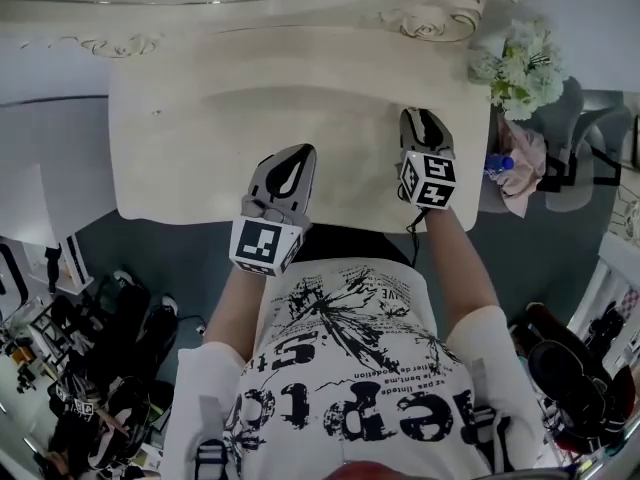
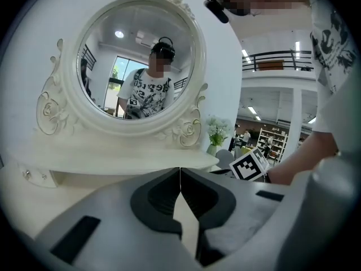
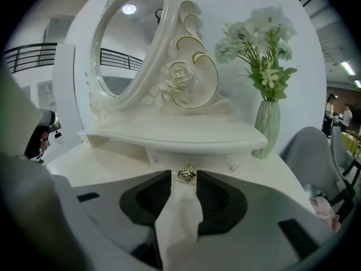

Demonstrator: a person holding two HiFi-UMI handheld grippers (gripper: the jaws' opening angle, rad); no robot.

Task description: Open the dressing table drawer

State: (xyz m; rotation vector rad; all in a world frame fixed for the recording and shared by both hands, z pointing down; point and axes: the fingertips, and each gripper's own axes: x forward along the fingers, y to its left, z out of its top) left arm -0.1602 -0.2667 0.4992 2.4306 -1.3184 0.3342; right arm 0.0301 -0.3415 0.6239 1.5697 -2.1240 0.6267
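The white dressing table [image 1: 200, 138] lies below me, its oval mirror [image 2: 138, 61] at the back. Under the mirror's raised shelf [image 3: 175, 137] sits a small drawer with a gold rose-shaped knob [image 3: 186, 174]. My right gripper [image 3: 184, 173] is open and aimed at that knob, which shows in the gap just at its fingertips; the pads do not press on it. In the head view the right gripper [image 1: 423, 120] hangs over the table's right part. My left gripper [image 2: 180, 171] is shut and empty, and the left gripper [image 1: 297, 156] hovers over the table's front middle.
A green vase of white flowers [image 3: 265, 123] stands on the table's right end, close to the drawer. A second small knob [image 3: 233, 166] sits right of the gold one. A grey chair [image 1: 575, 118] with pink cloth [image 1: 520, 163] stands right of the table; dark bags [image 1: 100, 368] lie on the floor at left.
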